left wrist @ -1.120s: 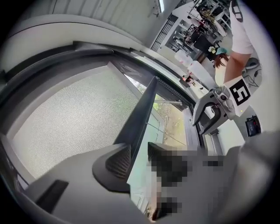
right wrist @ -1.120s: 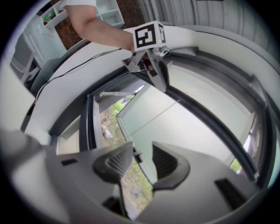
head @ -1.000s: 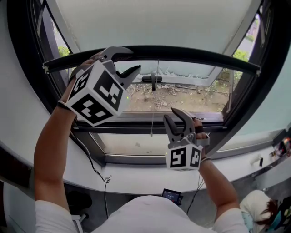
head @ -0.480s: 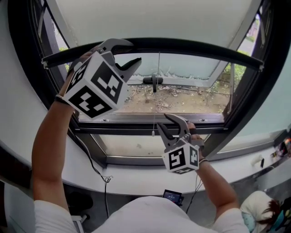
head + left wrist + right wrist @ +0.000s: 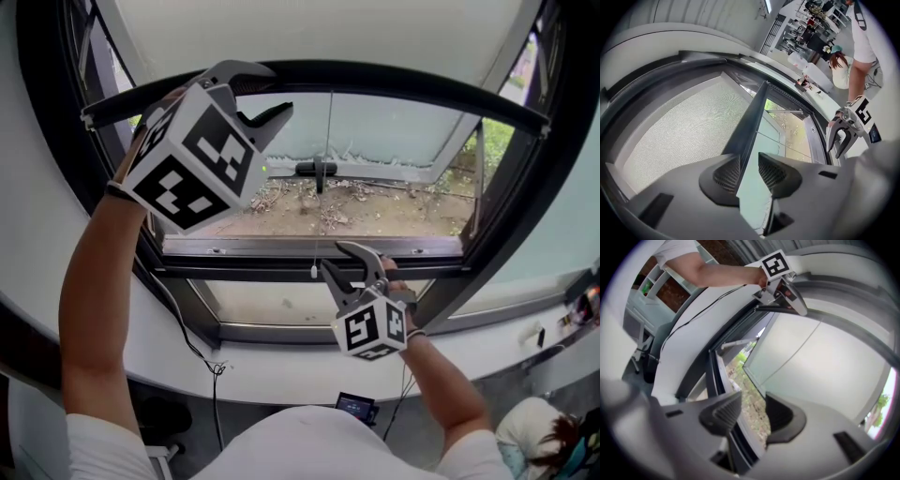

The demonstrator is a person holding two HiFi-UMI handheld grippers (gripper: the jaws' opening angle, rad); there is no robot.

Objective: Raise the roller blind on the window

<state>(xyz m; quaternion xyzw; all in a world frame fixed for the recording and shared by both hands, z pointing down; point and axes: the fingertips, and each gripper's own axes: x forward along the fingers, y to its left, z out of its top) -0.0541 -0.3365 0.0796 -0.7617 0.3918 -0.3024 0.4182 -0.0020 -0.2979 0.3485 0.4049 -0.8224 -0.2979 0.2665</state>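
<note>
The pale roller blind point(image 5: 309, 37) ends in a dark bottom bar point(image 5: 422, 89) arching across the window. My left gripper point(image 5: 277, 91) is up at the bar's left part, one finger above it and one below. In the left gripper view the bar point(image 5: 750, 117) runs between the jaws of the left gripper point(image 5: 750, 171), against one pad with a gap to the other, so it is open. A thin pull cord point(image 5: 323, 187) hangs from the bar. My right gripper point(image 5: 335, 258) stands open beside the cord's lower end, nothing between its fingers. The cord point(image 5: 794, 350) shows ahead of the right gripper point(image 5: 752, 416).
Below the blind is the dark window frame point(image 5: 309, 248) with a handle point(image 5: 317, 167) and bare ground outside. A white sill point(image 5: 281, 361) with a black cable point(image 5: 192, 342) runs under it. A person point(image 5: 553, 431) sits at the lower right.
My left gripper has risen and the blind's bottom bar has gone up with it, showing more glass. The right gripper has drifted slightly left and down, closer to the cord's end.
</note>
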